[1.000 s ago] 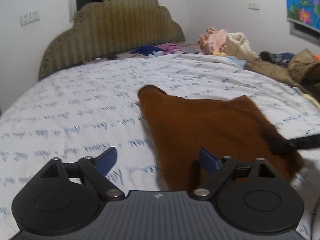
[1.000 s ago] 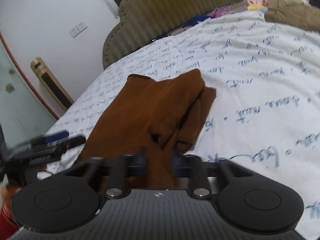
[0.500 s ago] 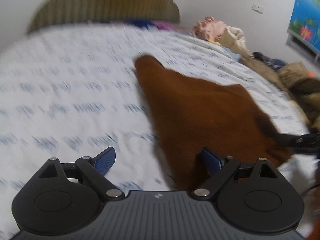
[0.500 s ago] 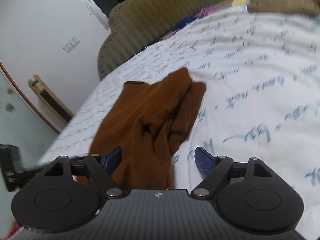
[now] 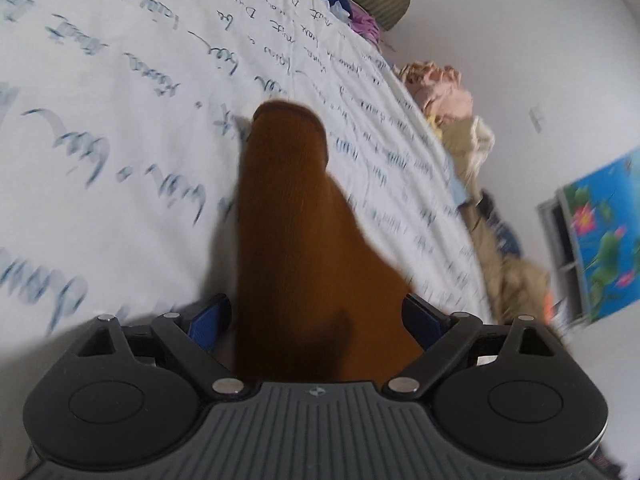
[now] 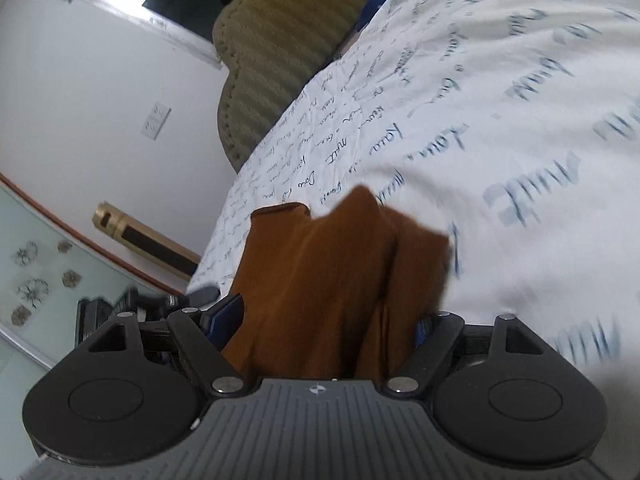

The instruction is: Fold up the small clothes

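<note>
A brown knit garment (image 5: 288,184) lies crumpled on the white bed sheet with blue writing (image 5: 120,100). One narrow end of it stretches away from my left gripper (image 5: 316,316). That gripper is open, and the near part of the cloth lies between its blue pads (image 5: 212,320) without being squeezed. In the right wrist view the same garment (image 6: 332,264) is bunched in folds between the wide jaws of my right gripper (image 6: 324,324), which is open. Both views are tilted and blurred. The cloth's near edge is hidden under the gripper bodies.
An olive padded headboard (image 6: 272,40) stands at the far end of the bed. A pile of pink and beige clothes (image 5: 440,92) and a tan jacket (image 5: 516,280) lie along the bed's right side. A gold and black bar (image 6: 144,236) stands by the left wall.
My right gripper let go of the brown garment and opened wide. Both grippers rolled and came down closer to the cloth, which now lies between each pair of jaws.
</note>
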Tool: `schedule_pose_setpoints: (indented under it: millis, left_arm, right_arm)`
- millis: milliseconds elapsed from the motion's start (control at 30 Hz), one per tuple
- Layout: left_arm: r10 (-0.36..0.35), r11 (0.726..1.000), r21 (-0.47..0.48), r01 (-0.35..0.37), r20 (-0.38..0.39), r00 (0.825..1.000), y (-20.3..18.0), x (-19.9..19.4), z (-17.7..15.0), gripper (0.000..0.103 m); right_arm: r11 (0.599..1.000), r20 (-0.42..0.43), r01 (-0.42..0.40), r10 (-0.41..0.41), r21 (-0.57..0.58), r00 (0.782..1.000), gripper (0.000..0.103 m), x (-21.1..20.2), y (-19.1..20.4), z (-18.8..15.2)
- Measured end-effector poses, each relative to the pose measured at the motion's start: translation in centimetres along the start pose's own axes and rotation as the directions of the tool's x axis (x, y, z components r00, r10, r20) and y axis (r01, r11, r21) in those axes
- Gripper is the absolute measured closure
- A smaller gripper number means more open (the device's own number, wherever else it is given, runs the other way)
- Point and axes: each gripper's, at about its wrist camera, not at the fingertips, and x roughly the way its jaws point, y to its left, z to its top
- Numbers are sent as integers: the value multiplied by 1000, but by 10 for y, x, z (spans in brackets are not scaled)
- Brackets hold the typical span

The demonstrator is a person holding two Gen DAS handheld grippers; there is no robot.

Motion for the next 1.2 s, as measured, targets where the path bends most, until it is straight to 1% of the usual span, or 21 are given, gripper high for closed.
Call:
schedule_pose_setpoints:
  millis: [100,133,167,200,233,267,333,400,467,567,667,700,800,833,933,1000,1067,1100,1133,1167,1200]
  left_arm:
    - [-41,999,-31,42,39,998,3,14,14,11]
    - [-40,999,-24,42,50,998,2,18,17,19]
    - [-29,1000,-7,30,61,998,-1,21,20,30]
    - [-6,1000,18,5,56,998,-4,25,21,56]
    - [28,998,47,-30,43,999,-7,30,23,81]
    - [58,994,88,-60,35,998,-10,35,24,88]
    - [94,970,217,-106,67,993,-24,36,21,90]
    - [117,926,345,-154,126,985,-45,33,17,90]
    - [127,888,416,-197,191,973,-63,32,17,91]
    - [179,855,437,-278,254,950,-82,35,25,88]
    - [291,835,427,-347,192,937,-83,36,25,83]
    - [287,835,438,-334,173,942,-81,29,19,74]
    - [196,857,458,-235,132,972,-65,-2,-9,23]
    - [165,869,450,-205,128,978,-57,-14,-20,21]
    - [75,910,407,-83,35,997,-35,-37,-52,21]
    - [9,939,344,-1,-21,1000,-18,-45,-71,22]
    - [-50,952,299,62,-48,998,-5,-48,-88,26]
    - [-58,953,297,65,-35,998,-2,-50,-96,45]
    - [-41,952,303,49,-33,999,-2,-49,-99,73]
    - [-31,953,301,41,-37,999,-1,-47,-100,78]
    - [-38,958,283,44,-28,999,1,-47,-100,82]
  right_arm:
    - [998,-27,15,-16,-54,1000,27,19,9,6]
    - [995,-33,36,-39,-88,999,41,26,14,5]
    - [989,-43,75,-81,-127,996,53,32,20,4]
    - [982,-50,111,-120,-156,992,70,37,24,2]
    - [975,-45,133,-143,-175,989,72,39,28,1]
    - [971,-27,142,-149,-193,988,73,38,32,-1]
    - [960,15,162,-163,-229,986,76,33,40,-4]
    - [948,63,176,-165,-265,984,77,25,48,-7]
    - [942,128,177,-146,-285,981,78,16,55,-5]
    - [951,186,241,-206,-193,961,77,15,48,8]
    - [954,144,295,-285,-50,948,59,14,24,14]
    - [962,130,273,-267,-30,955,51,10,18,11]
    - [989,101,148,-147,-2,984,30,-12,10,-3]
    - [993,90,117,-117,5,989,26,-21,9,-9]
    - [998,51,54,-55,19,997,24,-44,6,-30]
    - [1000,29,16,-16,19,999,24,-54,9,-46]
    - [1000,21,-19,19,7,1000,24,-63,12,-63]
    - [1000,26,-26,26,-2,999,25,-66,16,-70]
    - [1000,32,-20,20,-11,999,33,-66,20,-79]
    - [1000,33,-1,2,-18,999,41,-64,25,-85]
    - [999,31,28,-27,-18,999,66,-60,29,-90]
